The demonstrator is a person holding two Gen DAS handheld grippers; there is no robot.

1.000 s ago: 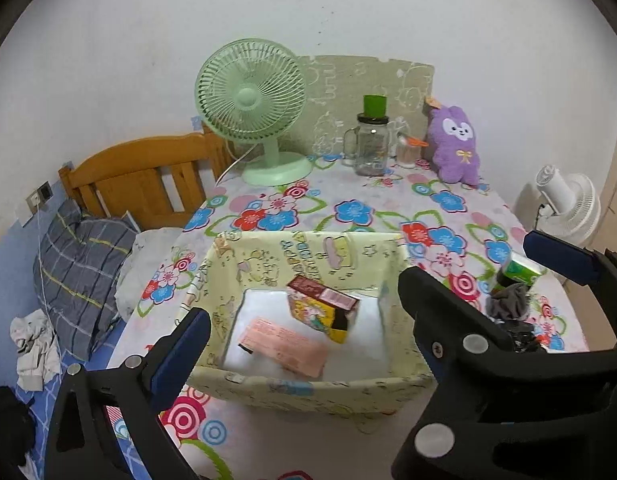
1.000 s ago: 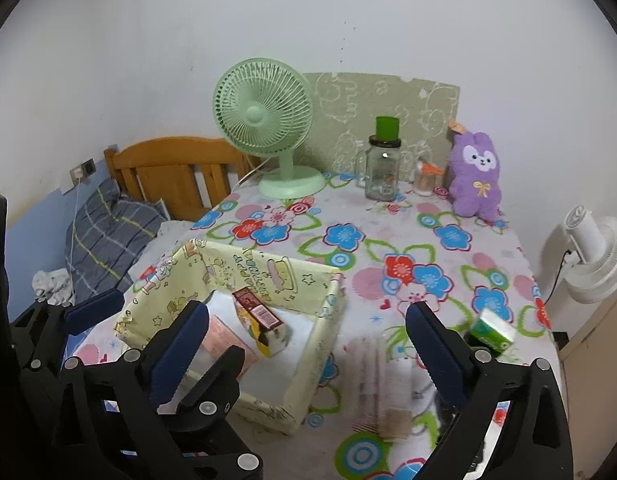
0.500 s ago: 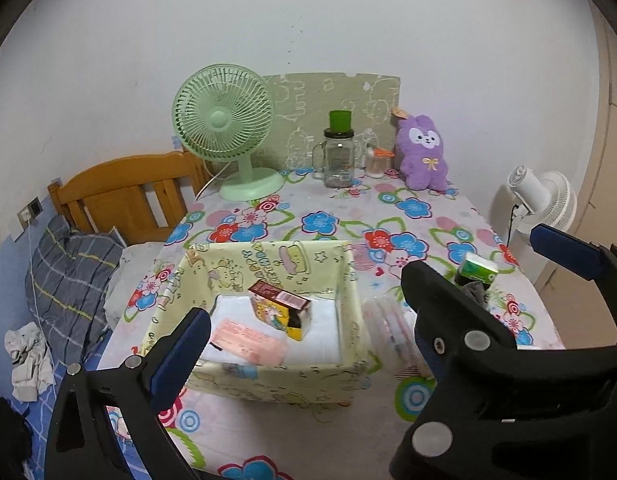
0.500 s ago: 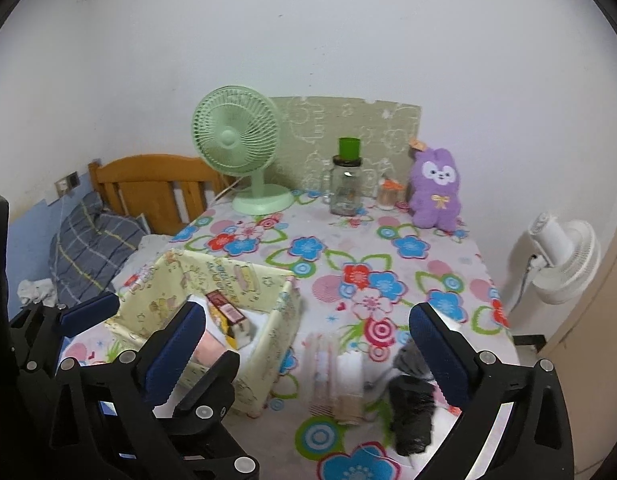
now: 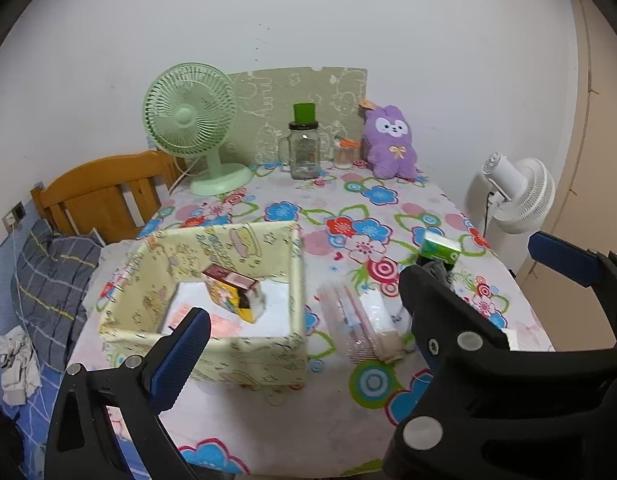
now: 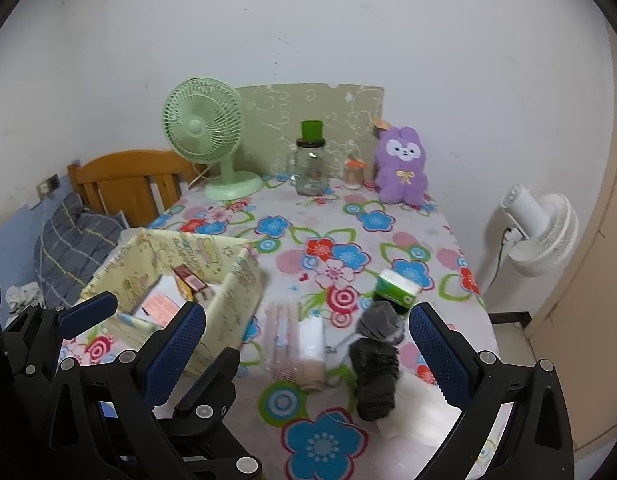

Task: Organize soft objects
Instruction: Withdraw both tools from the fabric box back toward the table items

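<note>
While both claws hang above the near edge of the flower-patterned desk [image 6: 348, 216], neither one grips anything. The right claw [image 6: 308, 344] is released, its blue-padded fingers [image 6: 174, 344] spread wide and pointing toward the wall at 12 o'clock; the left claw [image 5: 368, 284] is likewise spread, and it appears at 9 o'clock in the right wrist view.

Between the right claw's fingers lies a dark grey rolled cloth [image 6: 376, 364], bunched and crumpled, flat on the desk. Just beside it at 9 o'clock rests a clear plastic packet [image 6: 284, 340] with a white and beige soft bundle [image 6: 312, 344] touching it. A green and white tissue pack [image 6: 396, 288] sits tilted just beyond the cloth at 12 o'clock.

At 10 o'clock stands the yellow fabric storage box [image 5: 296, 264], open-topped, holding a small yellow carton [image 5: 234, 292] and a pink slip [image 5: 224, 322] on its white floor.

Far back at 12 o'clock, a purple plush rabbit [image 6: 402, 172] sits upright against the wall, with a glass jar [image 6: 310, 168] and a green fan [image 6: 204, 124] to its 9 o'clock.
</note>
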